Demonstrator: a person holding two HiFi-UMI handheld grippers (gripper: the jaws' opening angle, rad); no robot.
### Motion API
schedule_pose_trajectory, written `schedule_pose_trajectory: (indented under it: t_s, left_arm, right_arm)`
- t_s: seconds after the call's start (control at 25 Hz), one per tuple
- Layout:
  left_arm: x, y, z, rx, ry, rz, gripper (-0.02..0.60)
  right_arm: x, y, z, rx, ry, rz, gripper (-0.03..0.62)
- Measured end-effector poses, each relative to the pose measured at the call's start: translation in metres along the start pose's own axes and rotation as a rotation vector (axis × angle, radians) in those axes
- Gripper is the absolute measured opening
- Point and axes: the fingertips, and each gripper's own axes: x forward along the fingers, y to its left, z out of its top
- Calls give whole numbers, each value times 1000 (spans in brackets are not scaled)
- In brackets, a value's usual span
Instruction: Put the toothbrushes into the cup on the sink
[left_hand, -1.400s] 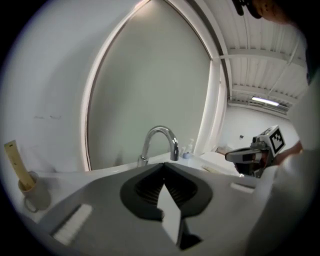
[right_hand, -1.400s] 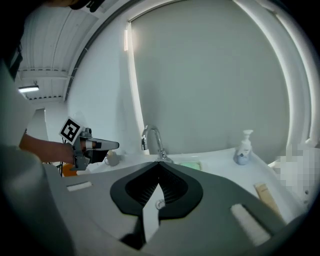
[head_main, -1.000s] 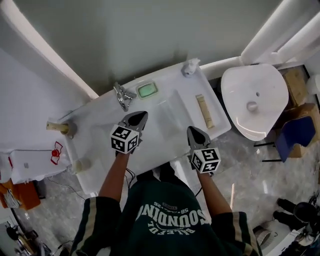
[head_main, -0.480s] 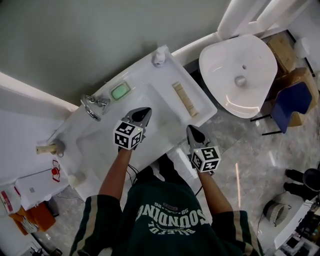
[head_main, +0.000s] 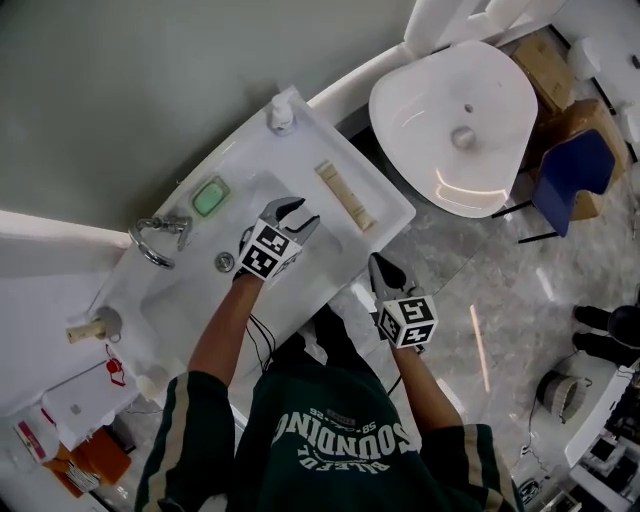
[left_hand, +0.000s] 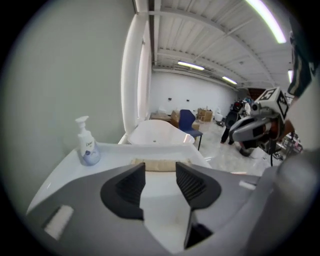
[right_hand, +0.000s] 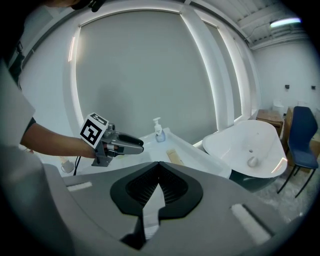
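The person's dark green shirt fills the bottom of the head view, both bare forearms reaching forward from it. Nearest is the right tongs (head_main: 379, 262), held just in front of the front edge of the sink (head_main: 388, 208). Its own view shows the jaws closed tip to tip with nothing between them.

Farther out, the left tongs (head_main: 297, 208) hangs over the white basin, tilted downward. Its jaws have just been opening and now stand wide apart and empty; only the white sink shows through the gap.

Beyond those tips, not touched by them, a tan oblong bundle that looks like the toothbrushes (head_main: 346, 195) lies flat on the sink's right-hand ledge. The left gripper view has it straight ahead, past the open jaws.

Along the back ledge sit a green soap dish (head_main: 210, 196) and, left of it, a chrome tap (head_main: 158, 235). At the far left end of the sink stands the cup (head_main: 106, 322), with a tan stick jutting from it, well apart from the bundle and from both tongs. A white pump bottle (head_main: 281, 112) stands at the far right corner, against the grey-green wall.

Past the sink's right end is a white freestanding bathtub (head_main: 455, 130). Beside it on the grey marbled floor stand a blue chair (head_main: 572, 180) and cardboard boxes (head_main: 548, 62).
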Motion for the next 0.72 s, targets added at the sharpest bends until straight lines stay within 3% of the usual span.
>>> schedule_pose_trajectory:
  t_s: [0.12,0.32,0.48,0.6,0.72]
  left_arm:
    - [24,-2,6,78,51,-49,231]
    - [72,-11,-3,347,199,-133,248]
    - [103,-10,-9,470,272,-170,256]
    - [124,-12,-15,606,319,-206,256]
    - [139,-13,-18,665,360,-264,268]
  right_arm:
    - [-3,-6,-7,19,10,-20,3]
    - [-7,-15,-18,49,27,-42,3]
    - [-12,-22,-23,63,39,-61,3]
    - [-16,-26,-26,74,45,-77,3]
    - [-22,-34,-28,87,44,-101,2]
